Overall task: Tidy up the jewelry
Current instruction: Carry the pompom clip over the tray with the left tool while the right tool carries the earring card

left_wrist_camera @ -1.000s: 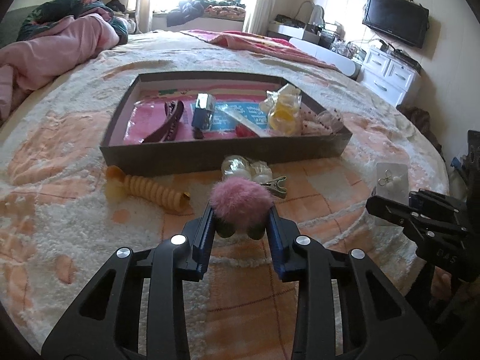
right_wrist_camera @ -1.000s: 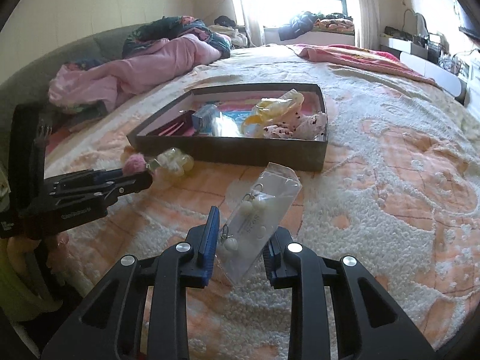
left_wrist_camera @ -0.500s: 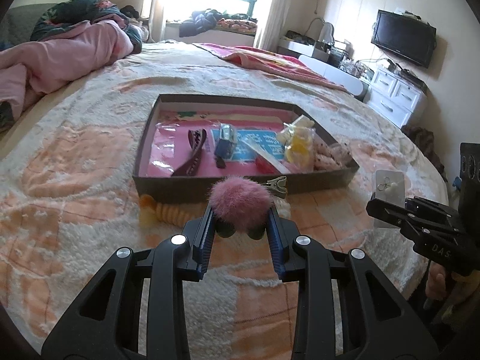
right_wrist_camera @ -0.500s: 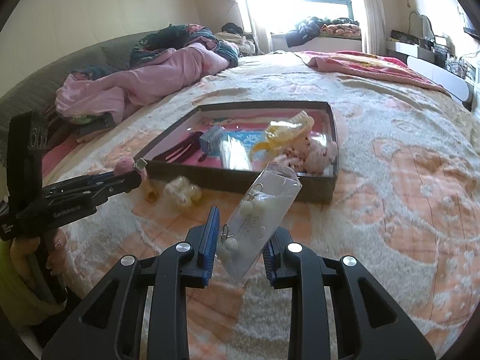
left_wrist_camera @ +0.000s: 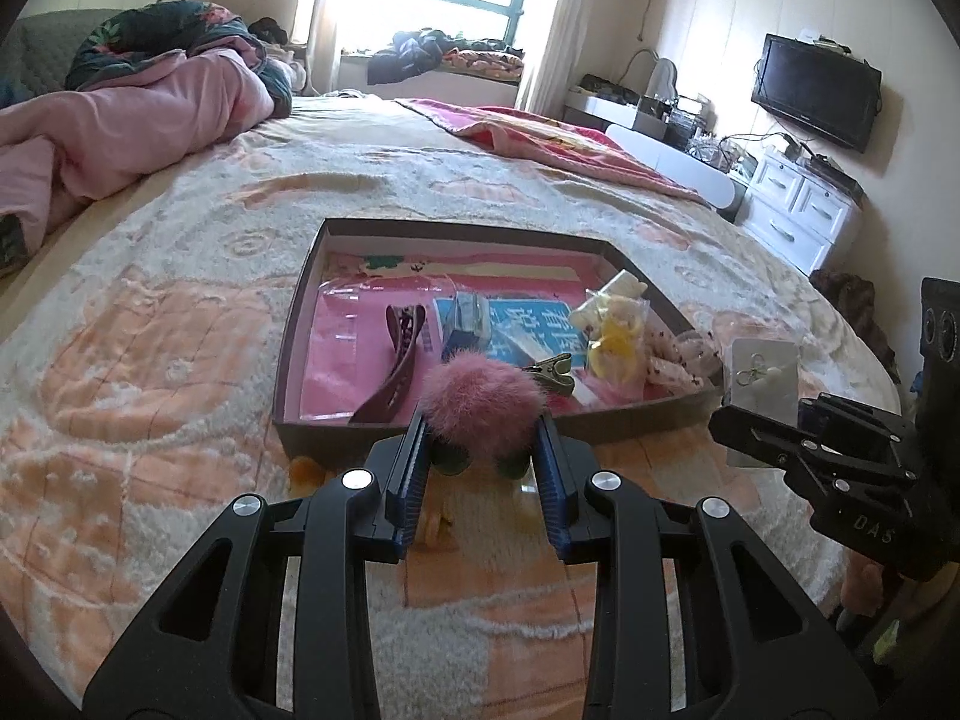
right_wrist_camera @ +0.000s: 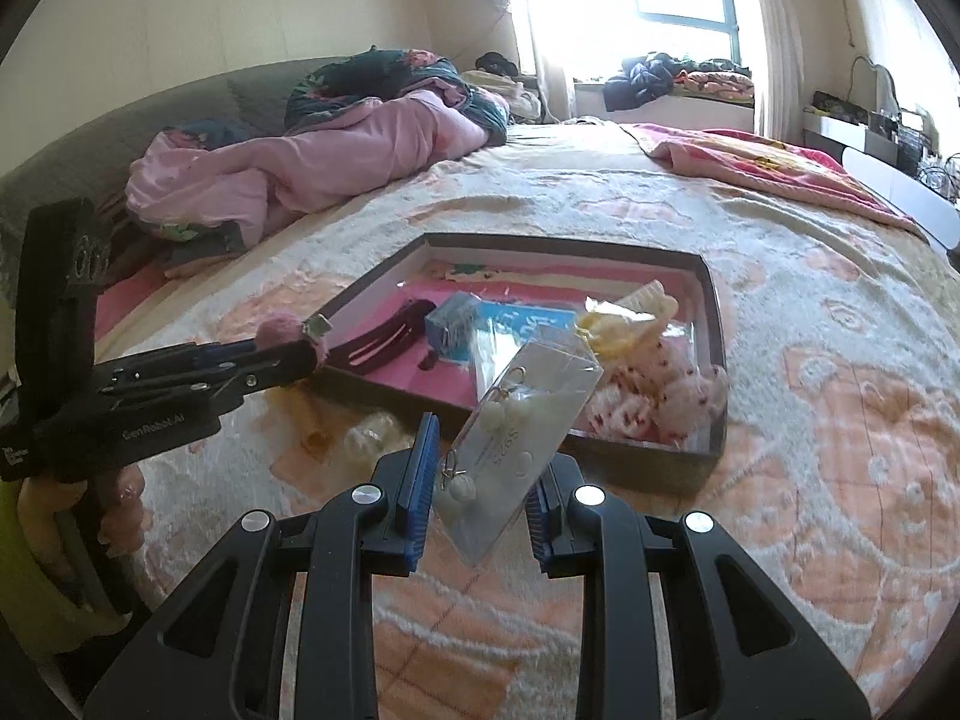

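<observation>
The left claw grips a pink pom-pom hair clip between its 2 blue-padded fingers, just in front of the tray's near wall. Inside the tray lie a maroon hair claw clip and a yellow bagged item. At right, the right claw holds a clear earring packet above the bed.

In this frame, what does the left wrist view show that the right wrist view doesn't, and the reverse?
Only the left wrist view shows the wall TV, the white dresser and the pink pom-pom clip head-on in the left gripper.

Only the right wrist view shows the earring packet's pearl drops up close in the right gripper, and the hand holding the left tool.

Both show the dark tray, its burgundy hair clip, and the pink quilt.
</observation>
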The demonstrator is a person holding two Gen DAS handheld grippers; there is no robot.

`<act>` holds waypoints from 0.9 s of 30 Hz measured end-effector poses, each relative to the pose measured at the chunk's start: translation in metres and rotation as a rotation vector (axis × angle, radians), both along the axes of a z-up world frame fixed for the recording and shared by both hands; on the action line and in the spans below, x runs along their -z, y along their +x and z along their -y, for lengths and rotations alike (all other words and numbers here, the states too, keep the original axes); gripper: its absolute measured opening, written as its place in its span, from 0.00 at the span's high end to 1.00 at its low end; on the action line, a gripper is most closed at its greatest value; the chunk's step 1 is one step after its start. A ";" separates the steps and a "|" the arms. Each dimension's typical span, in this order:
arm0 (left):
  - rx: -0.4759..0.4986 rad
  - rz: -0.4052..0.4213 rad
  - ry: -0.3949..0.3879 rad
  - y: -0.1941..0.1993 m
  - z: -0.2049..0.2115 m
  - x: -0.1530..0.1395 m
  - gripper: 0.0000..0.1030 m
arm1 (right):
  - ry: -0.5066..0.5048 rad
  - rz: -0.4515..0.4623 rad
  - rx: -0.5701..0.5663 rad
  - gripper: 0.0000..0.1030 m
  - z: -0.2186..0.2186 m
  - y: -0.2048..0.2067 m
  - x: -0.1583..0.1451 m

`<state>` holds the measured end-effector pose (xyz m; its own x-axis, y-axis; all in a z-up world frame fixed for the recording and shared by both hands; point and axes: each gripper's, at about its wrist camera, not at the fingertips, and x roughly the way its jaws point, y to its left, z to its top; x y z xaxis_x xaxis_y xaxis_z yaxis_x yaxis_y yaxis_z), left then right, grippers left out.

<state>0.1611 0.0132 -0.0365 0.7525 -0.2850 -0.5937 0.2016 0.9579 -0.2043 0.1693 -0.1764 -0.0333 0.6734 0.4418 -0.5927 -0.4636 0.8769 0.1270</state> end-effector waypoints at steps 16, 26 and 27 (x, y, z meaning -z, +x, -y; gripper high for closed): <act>0.001 -0.002 0.012 0.026 0.006 -0.001 0.76 | 0.014 0.023 0.027 0.75 0.004 0.049 -0.016; 0.009 -0.023 0.026 0.049 0.013 0.008 0.76 | 0.005 -0.007 0.042 0.75 0.009 0.083 -0.013; 0.009 -0.026 0.027 0.051 0.014 0.010 0.76 | 0.004 -0.013 0.039 0.75 0.009 0.086 -0.012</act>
<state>0.2119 -0.0008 -0.0464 0.7337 -0.2757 -0.6210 0.2056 0.9612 -0.1839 0.2550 -0.1852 -0.0214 0.6822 0.4178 -0.6000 -0.4275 0.8937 0.1362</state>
